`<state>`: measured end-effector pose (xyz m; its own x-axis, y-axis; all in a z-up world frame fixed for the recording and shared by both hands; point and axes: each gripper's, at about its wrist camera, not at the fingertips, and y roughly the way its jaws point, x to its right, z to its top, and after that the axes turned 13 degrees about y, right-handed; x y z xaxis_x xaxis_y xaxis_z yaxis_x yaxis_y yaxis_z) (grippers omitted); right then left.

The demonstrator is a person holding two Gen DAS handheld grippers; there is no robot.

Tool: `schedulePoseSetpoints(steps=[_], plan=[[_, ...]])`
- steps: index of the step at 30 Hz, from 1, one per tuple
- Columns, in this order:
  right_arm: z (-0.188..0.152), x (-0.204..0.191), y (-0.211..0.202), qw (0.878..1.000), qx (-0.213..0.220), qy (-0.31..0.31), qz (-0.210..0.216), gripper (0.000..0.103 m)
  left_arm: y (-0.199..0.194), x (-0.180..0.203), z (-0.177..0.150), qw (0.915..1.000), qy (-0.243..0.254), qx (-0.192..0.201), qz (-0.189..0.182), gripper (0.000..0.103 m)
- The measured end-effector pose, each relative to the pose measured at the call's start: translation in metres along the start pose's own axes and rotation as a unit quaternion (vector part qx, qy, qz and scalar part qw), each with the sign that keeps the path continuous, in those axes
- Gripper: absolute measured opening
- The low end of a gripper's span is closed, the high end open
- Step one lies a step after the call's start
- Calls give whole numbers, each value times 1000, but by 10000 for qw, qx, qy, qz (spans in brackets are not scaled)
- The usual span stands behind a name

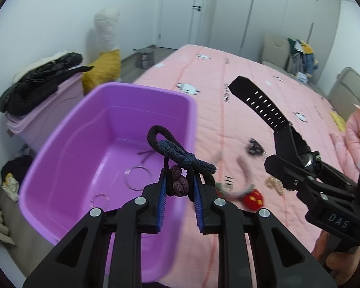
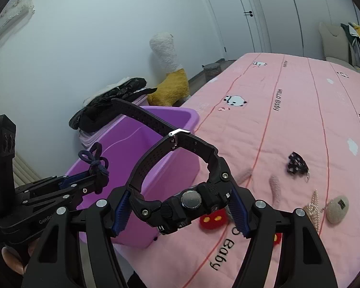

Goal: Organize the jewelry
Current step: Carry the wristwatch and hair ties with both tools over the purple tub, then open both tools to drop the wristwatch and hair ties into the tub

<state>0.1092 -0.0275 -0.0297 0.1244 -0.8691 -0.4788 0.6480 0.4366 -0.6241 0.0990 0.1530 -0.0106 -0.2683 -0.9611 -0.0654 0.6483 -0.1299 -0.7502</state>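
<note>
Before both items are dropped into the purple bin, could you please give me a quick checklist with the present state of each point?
1. Left gripper clamped on the knotted hair ties: ok.
2. Right gripper clamped on the black watch case: ok.
3. Hair ties over the purple bin opening: ok, near its right wall.
4. Watch over the bin: cannot tell.
5. Room in the bin: ok; only clear rings and a thin dark item on its floor.
6. Watch strap clear of the left gripper: ok.
</note>
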Motion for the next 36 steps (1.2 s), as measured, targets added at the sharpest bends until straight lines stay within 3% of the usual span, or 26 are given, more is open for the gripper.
schedulePoseSetpoints(steps=[5,15,17,19,21,22,24,28,36], plan=[[16,-40,37,9988,-350,-249,238,67,4,-47,5,9992,-274,-195,218,20],[39,-100,116,9910,-1113,-694,256,67,35,-113,7,9950,-750,-647,139,21],[41,-106,130,9886,-1280,-767,175,67,40,-122,7,9942,-815,-685,146,28],[39,-110,143,9854,-1510,-779,89,67,42,-131,5,9936,-899,-684,84,54],[42,-108,155,9834,-1697,-644,-23,69,40,-137,3,9935,-924,-602,289,93],[43,-107,159,9836,-1707,-584,-78,69,37,-139,2,9942,-910,-502,285,97],[49,-104,159,9859,-1608,-454,-66,72,34,-142,-1,9950,-883,-398,233,97],[59,-102,155,9868,-1564,-353,225,72,43,-146,-5,9940,-870,-628,226,97],[48,-113,173,9635,-2435,-458,1016,72,54,-143,-10,9956,-573,-717,204,97]])
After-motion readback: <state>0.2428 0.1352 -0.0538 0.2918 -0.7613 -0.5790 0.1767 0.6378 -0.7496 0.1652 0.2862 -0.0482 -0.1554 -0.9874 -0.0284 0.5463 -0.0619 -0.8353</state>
